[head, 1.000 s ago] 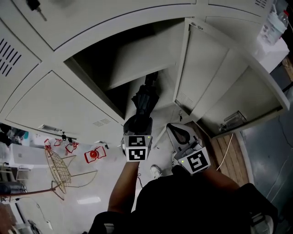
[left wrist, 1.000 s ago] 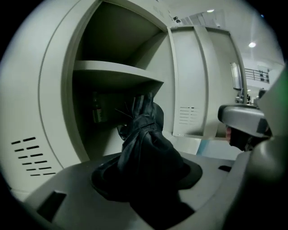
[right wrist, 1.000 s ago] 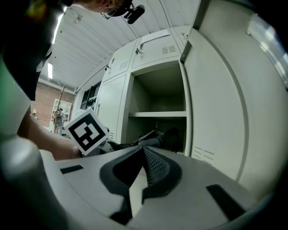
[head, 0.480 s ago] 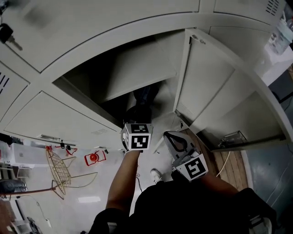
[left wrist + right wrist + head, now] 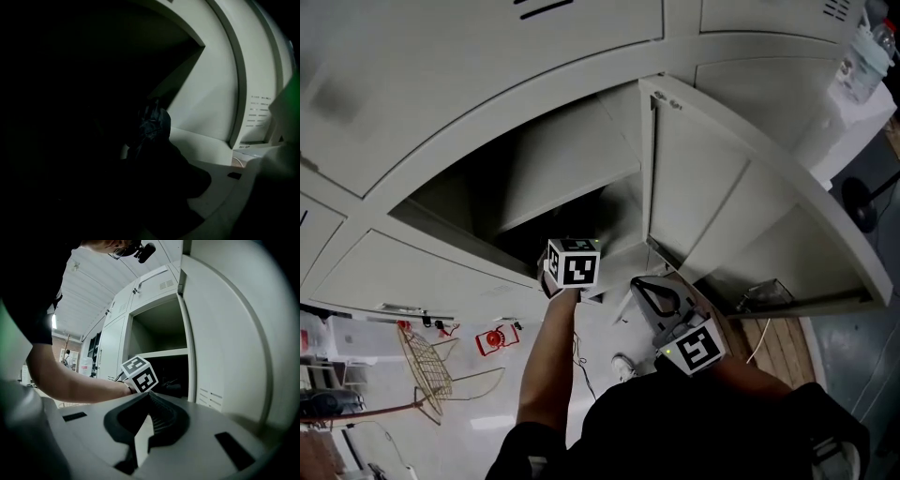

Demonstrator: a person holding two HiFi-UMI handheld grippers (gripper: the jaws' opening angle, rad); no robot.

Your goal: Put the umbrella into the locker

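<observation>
The open locker [image 5: 567, 155] is a grey metal compartment with a dark inside; its door [image 5: 712, 202] swings out to the right. My left gripper reaches into it, and in the head view only its marker cube [image 5: 572, 262] shows at the opening. The folded black umbrella [image 5: 152, 124] runs forward from the left jaws into the compartment, tip towards the back wall; the grip itself is lost in the dark. My right gripper [image 5: 661, 292] hangs shut and empty in front of the door's lower edge, and its view catches the left cube [image 5: 139, 374].
Shut locker doors [image 5: 441, 272] flank the open one. On the floor at the left lie a red wire rack [image 5: 427, 361] and a small red object [image 5: 494, 337]. A white table [image 5: 853, 103] stands at the upper right. The locker shelf [image 5: 161, 353] crosses above the umbrella.
My left gripper has pushed forward into the locker with the umbrella, which is now out of sight in the head view. The right gripper has barely moved.
</observation>
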